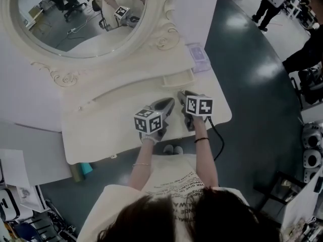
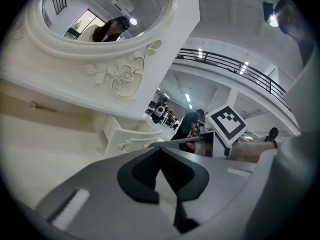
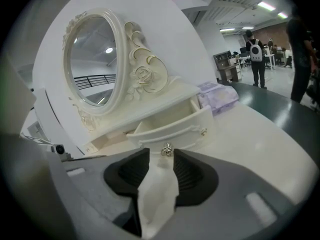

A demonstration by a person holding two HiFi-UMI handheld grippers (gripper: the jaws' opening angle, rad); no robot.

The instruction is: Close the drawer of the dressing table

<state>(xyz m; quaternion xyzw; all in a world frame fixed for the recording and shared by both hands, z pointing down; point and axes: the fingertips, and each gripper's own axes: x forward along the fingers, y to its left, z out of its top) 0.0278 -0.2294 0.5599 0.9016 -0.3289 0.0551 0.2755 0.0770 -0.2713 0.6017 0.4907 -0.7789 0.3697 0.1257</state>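
I see a pale purple packet (image 1: 198,57) right of centre near the top of the head view. A person in dark clothes (image 1: 272,1) stands on the dark grey floor (image 1: 247,84) at upper right. A teal object (image 1: 86,169) shows at lower left.

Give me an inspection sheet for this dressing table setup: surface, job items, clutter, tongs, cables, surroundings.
Surface: white dressing table top, no damage seen.
Job's things: drawer pulled open beneath the oval mirror; its knob faces the right tongs.
Clutter: lilac packet on the top beside the drawer.
Grippers: left tongs shut, empty; right tongs open, knob in line with the gap, not gripped.
Cables: black cable trails from the right tongs past the table edge.
Surroundings: dark floor; people standing well away.
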